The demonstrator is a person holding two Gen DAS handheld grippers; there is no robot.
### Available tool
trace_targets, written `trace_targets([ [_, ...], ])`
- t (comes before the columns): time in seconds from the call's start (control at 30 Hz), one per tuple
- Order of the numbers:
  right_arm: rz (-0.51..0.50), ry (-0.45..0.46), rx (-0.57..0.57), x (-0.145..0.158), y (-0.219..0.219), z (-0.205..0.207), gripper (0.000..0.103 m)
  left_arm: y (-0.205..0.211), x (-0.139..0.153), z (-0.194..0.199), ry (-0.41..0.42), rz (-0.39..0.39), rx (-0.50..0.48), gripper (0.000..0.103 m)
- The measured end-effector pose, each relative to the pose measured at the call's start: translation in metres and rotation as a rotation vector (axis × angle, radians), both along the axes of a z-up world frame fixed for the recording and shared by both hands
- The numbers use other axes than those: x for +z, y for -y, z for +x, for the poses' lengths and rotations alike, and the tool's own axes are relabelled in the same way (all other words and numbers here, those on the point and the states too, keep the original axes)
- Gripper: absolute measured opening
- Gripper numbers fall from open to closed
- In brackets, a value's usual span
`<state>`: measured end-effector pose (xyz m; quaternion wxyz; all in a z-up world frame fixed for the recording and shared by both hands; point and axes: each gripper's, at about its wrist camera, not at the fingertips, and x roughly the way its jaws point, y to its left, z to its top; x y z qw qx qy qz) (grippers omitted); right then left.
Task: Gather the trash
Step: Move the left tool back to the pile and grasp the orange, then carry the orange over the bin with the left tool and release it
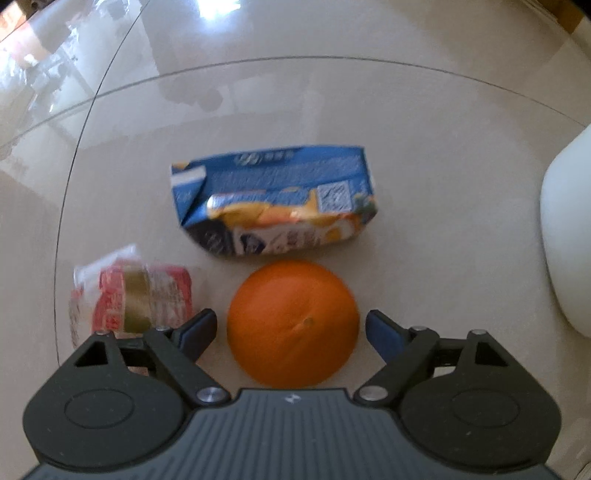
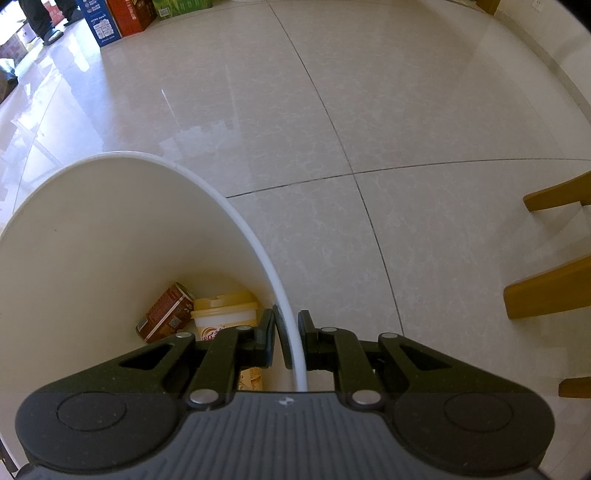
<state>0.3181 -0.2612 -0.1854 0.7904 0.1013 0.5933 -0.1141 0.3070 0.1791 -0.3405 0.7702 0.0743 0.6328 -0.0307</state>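
Observation:
In the left wrist view an orange (image 1: 293,325) lies on the tiled floor between the wide-spread fingers of my left gripper (image 1: 291,321), which is open with a small gap on each side. Beyond it lies a crushed blue drink carton (image 1: 273,199). A red packet in clear wrap (image 1: 136,299) sits to the left. In the right wrist view my right gripper (image 2: 290,332) is shut on the rim of a white bin (image 2: 236,218), one finger inside, one outside. A brown can (image 2: 166,312) and a yellow cup (image 2: 225,317) lie in the bin.
The white bin's side (image 1: 569,240) shows at the right edge of the left wrist view. Wooden chair legs (image 2: 546,291) stand at the right. Cartons (image 2: 110,18) and a person's feet (image 2: 44,22) are at the far left.

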Motion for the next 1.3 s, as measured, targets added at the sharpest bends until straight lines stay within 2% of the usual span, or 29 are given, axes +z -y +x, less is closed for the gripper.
trace_targets([
  [0.13, -0.006, 0.001, 0.0, 0.0, -0.001, 0.0, 0.016, 0.0, -0.002, -0.002, 0.015, -0.002, 0.002, 0.081],
  [0.3, -0.006, 0.001, 0.0, 0.0, -0.003, 0.0, 0.016, 0.009, 0.0, -0.008, 0.024, 0.0, -0.019, 0.069],
  [0.4, -0.006, 0.001, 0.0, 0.0, -0.003, 0.0, 0.016, 0.012, 0.002, -0.006, 0.021, 0.009, -0.035, 0.066],
  [0.63, -0.004, 0.0, -0.004, 0.0, -0.002, 0.001, 0.016, 0.034, 0.031, -0.003, -0.027, 0.021, -0.146, 0.065],
  [0.83, 0.0, 0.002, -0.006, 0.0, -0.001, 0.001, 0.016, 0.056, 0.078, -0.006, -0.054, 0.005, -0.25, 0.064],
  [0.9, 0.0, 0.003, -0.006, 0.0, -0.001, 0.0, 0.016, 0.066, 0.101, -0.007, -0.053, 0.0, -0.293, 0.064],
  [1.03, 0.001, 0.003, -0.009, 0.0, -0.001, 0.0, 0.016, 0.086, 0.147, -0.005, -0.03, -0.038, -0.352, 0.064],
  [1.3, -0.002, 0.004, -0.006, 0.001, -0.002, 0.0, 0.016, 0.145, 0.245, 0.006, 0.078, -0.148, -0.474, 0.064],
])
